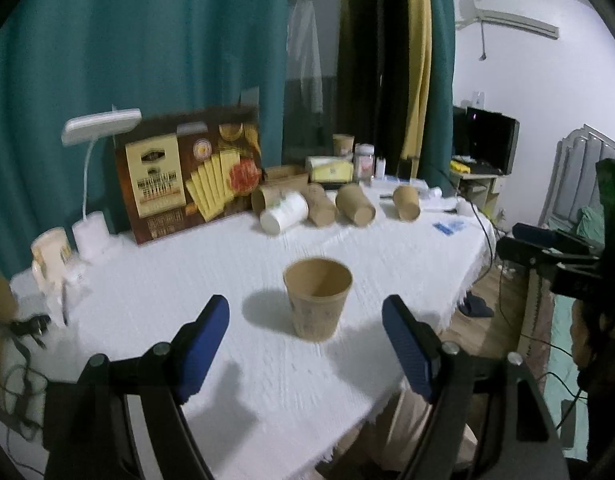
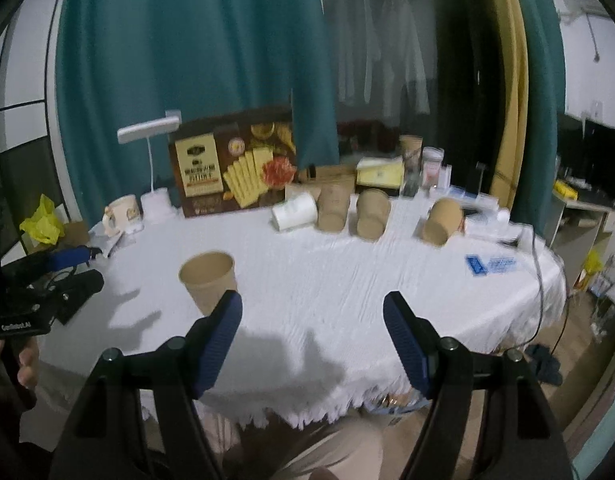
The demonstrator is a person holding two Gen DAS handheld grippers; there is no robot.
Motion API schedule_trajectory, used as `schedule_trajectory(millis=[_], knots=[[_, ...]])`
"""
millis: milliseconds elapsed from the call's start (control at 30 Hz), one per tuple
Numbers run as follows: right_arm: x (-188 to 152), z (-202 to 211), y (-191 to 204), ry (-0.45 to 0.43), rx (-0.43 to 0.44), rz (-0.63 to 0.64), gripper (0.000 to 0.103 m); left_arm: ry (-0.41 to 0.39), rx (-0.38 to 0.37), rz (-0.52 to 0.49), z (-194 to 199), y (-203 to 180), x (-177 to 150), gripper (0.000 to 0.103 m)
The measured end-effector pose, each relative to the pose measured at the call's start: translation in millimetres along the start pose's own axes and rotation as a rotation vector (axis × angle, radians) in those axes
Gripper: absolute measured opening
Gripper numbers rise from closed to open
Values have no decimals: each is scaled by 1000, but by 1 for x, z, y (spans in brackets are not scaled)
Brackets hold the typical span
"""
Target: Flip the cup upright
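White-clothed desk (image 1: 187, 280), centre frame: brown cup (image 1: 317, 304) stands upright, task apparently done; left tool (image 1: 306, 344) and right tool (image 2: 312, 338) gape, empty.

Upright brown cup (image 2: 208, 280) on white tablecloth (image 2: 327, 280), right tool (image 2: 312, 305) open, empty

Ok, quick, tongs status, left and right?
Left tongs: open, empty; the upright brown cup stands free beyond them.
Right tongs: open, holding nothing.
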State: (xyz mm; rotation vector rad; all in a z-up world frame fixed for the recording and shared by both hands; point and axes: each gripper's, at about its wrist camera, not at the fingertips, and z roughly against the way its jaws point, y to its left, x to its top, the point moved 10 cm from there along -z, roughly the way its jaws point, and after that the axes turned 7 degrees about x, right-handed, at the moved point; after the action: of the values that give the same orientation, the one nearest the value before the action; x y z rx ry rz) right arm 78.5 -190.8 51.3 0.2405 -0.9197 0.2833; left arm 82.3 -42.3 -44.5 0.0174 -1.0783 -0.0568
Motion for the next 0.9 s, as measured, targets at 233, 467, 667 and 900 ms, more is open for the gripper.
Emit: schedule_trajectory(millis=[233,467,667,900], knots=[[36,36,14,-99,-12,40,73,-118,22,0,29,5,34,79],[68,72,32,-204,0,58,79,-249,35,72,64,25,60,89],[79,82,53,-232,9,107,81,-290,68,73,79,40,66,91],[77,69,70,-232,14,112,82,-244,31,98,70,48,54,91]])
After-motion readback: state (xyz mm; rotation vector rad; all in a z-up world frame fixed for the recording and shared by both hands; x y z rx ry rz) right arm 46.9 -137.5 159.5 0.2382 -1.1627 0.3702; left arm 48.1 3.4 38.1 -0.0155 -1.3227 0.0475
